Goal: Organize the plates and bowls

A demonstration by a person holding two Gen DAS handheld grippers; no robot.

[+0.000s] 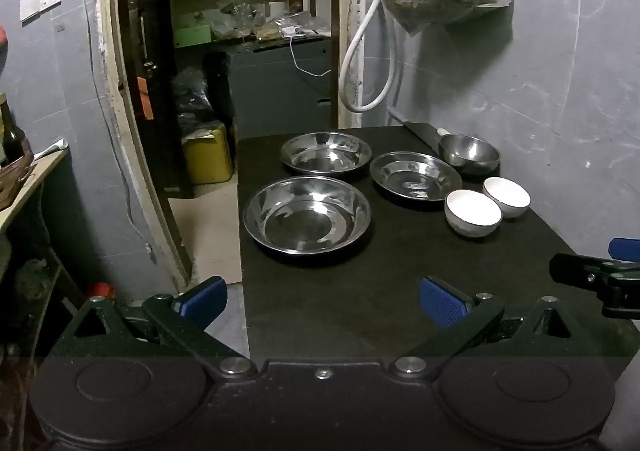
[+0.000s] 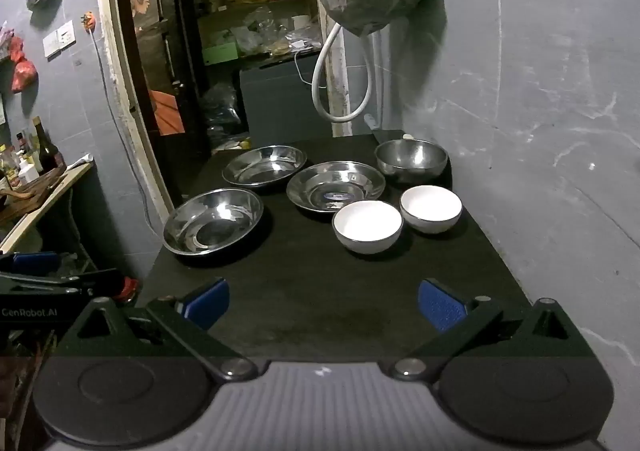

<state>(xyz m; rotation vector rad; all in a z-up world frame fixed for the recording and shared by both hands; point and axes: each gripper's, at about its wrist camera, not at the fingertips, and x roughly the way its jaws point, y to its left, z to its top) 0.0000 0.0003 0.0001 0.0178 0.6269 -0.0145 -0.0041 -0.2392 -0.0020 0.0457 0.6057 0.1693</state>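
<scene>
Both grippers are empty and spread wide: left gripper (image 1: 322,301) hangs over the near edge of the black table (image 1: 360,311), right gripper (image 2: 323,303) likewise over bare tabletop, each tilted down toward the dishes. Nothing sits between either pair of blue pads (image 1: 442,301). In the left view the right gripper's tip shows at the far right edge, so the two tools are side by side and apart

Outward from there: nearest steel plate (image 1: 307,214) sits on the table's left side, close to the edge. Behind it a second steel plate (image 1: 326,153), and right of that a third (image 1: 416,181). Two white bowls (image 2: 367,226) and (image 2: 431,209) stand just beside each other on the right, not clearly touching. A steel bowl (image 2: 411,159) is at the back, near the wall

Nothing is stacked yet, so I judge the step is the first pick. My plan: left goes for the nearest plate, since it's closest & has free rim all round. Come in low, one pad under the lip, one over, and clamp on the rim only. Steel on steel probably slides, so lift level and set down centred on the next plate. Right takes a white bowl by its rim, w/ care not to knock its neighbour. Keep the tools from crossing
</scene>
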